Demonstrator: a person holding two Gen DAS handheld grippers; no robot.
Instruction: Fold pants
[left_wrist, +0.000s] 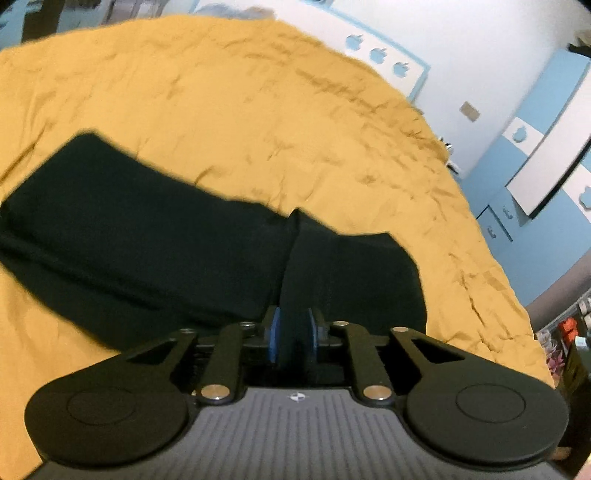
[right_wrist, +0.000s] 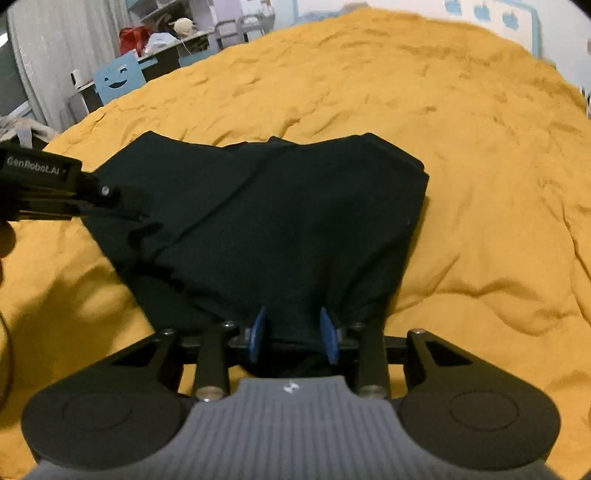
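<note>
Plainly, scene: dark, soft fabric pants (right_wrist: 280, 221) lay partly folded on a wrinkled mustard-yellow quilted bedspread (right_wrist: 461, 129), near its close edge.
Left gripper: the black two-finger left gripper (left_wrist: 294, 332) had a ridge of the dark cloth between its blue pads (left_wrist: 274, 332), which stood close at either side of it; the grip looked clamped, though dark cloth on dark metal made the contact hard to judge.
Right gripper: the black two-finger right gripper (right_wrist: 293, 332) had its blue pads (right_wrist: 258, 332) set wider, with a bunched edge of the pants pressed between them.
Only in the left wrist view: a long folded stretch of the pants (left_wrist: 122, 221) ran off to the left, and a white wall with blue apple shapes (left_wrist: 376, 55) stood behind the bed.
Only in the right wrist view: the left gripper (right_wrist: 147, 221) reached in from the side, its tips on the pants' left edge; a blue chair back with a cut-out smiling face (right_wrist: 118, 79) stood beyond the bed.
Hidden: both grippers' bodies covered the nearest hem.
Cut off: the pants' left end left the frame.
Blurred: cloth edges were smeared.
</note>
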